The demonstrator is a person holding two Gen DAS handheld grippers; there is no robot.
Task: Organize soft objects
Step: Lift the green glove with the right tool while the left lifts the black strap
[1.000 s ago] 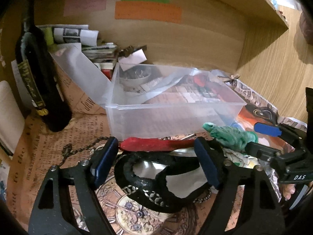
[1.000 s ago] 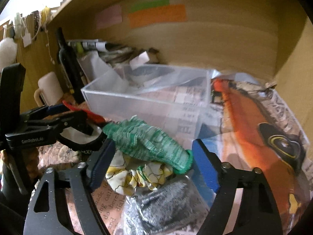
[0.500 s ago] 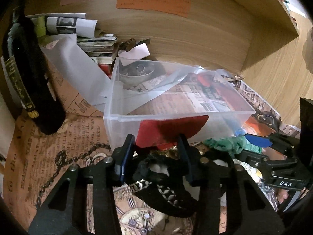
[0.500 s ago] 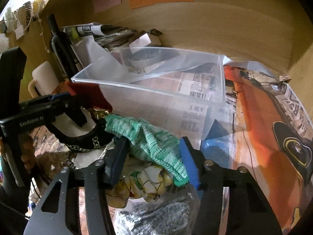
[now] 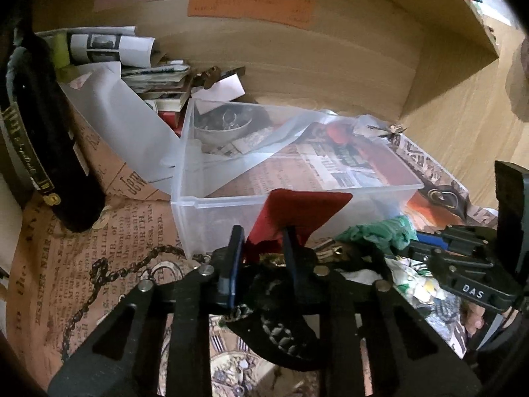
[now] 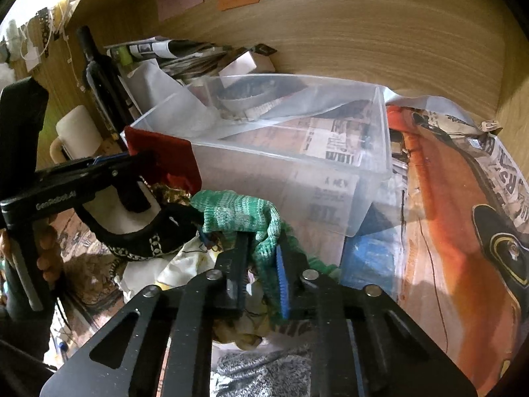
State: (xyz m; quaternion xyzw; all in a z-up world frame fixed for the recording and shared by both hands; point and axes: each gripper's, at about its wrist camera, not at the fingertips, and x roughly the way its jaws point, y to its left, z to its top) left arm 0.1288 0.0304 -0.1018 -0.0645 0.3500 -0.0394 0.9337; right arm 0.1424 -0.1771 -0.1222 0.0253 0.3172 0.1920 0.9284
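In the left wrist view, the left gripper (image 5: 263, 248) has its jaws clamped on a red piece of soft fabric (image 5: 299, 213). The fabric stands up between the two fingers, in front of the near wall of the clear plastic storage box (image 5: 211, 205). A black strap with a white pattern (image 5: 281, 334) hangs under the same jaws; I cannot tell if they pinch it too. The box stands on a counter covered with printed newspaper-style paper (image 5: 99, 248), and inside it lie a folded translucent plastic sheet (image 5: 264, 152) and a small bowl (image 5: 221, 129). A dark glass bottle (image 5: 43, 152) stands to the left of the box, and rolled papers (image 5: 109, 46) lie behind it. At the right edge the right gripper (image 5: 426, 240) is seen from the side, with a green knitted cloth (image 5: 380, 233) at its tip.

In the right wrist view, the right gripper (image 6: 261, 274) has its jaws clamped on the green knitted cloth (image 6: 244, 215), which rises between the fingers and folds over to the left. The cloth is just in front of the clear box (image 6: 330, 178), not inside it. Under it lie a white cloth with a yellow print (image 6: 185, 264) and a grey knitted piece (image 6: 264, 370). To the left, the left gripper (image 6: 145, 162) holds the red fabric (image 6: 165, 158) against the near left corner of the box, and the black strap (image 6: 142, 241) hangs below it. An orange and black printed sheet (image 6: 446, 231) covers the counter to the right of the box.
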